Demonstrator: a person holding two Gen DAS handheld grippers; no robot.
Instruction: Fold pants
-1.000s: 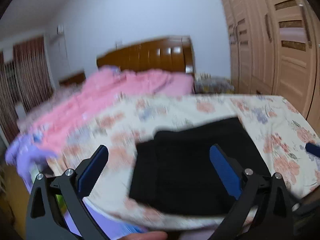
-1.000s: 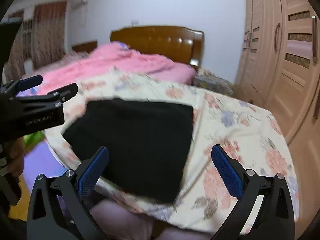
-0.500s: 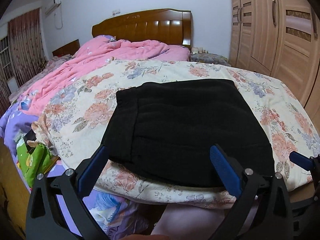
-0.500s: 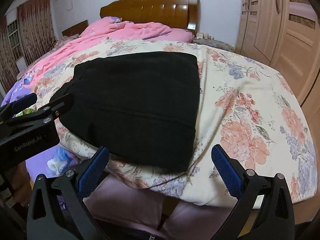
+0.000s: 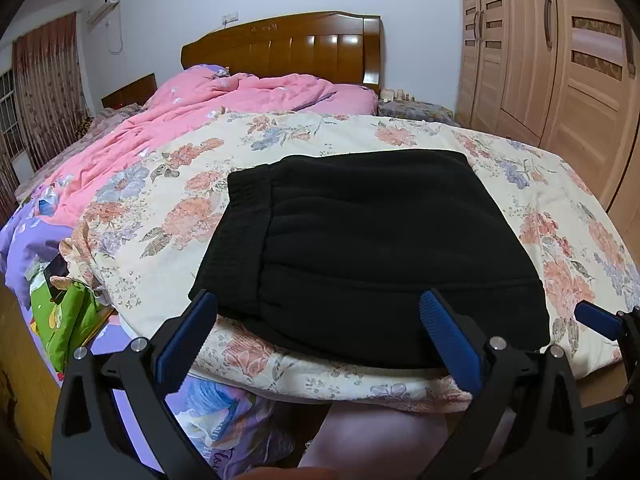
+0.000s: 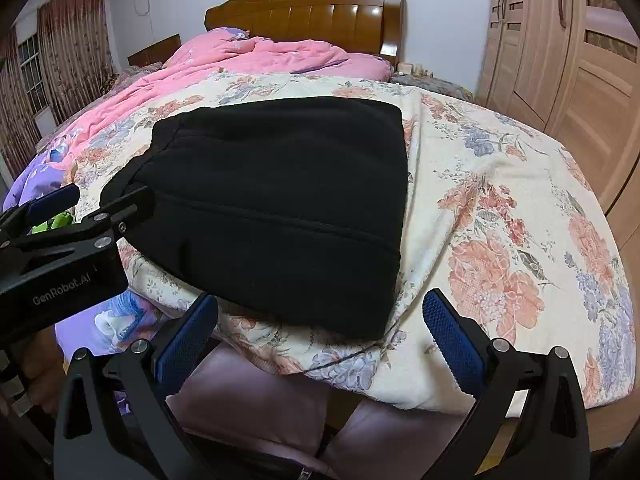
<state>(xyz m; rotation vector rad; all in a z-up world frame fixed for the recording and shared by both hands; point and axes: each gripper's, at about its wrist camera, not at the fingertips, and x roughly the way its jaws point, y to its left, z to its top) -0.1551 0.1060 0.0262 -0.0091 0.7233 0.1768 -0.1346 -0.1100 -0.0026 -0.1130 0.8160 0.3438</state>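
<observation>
Black pants (image 5: 380,248) lie folded into a compact rectangle on the floral quilt (image 5: 168,216), with left gripper (image 5: 316,340) and right gripper (image 6: 320,336) both spread, holding nothing.

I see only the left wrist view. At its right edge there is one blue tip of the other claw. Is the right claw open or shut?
Observer: Open. The right claw has both fingers wide apart and holds nothing.
Operator: Where does it point?
Observer: At the near right corner of the black pants, which lie folded on the floral quilt.
Operator: How does my left claw look from that side?
Observer: The left claw is at the near left edge of the pants. I cannot tell whether it touches them.
</observation>
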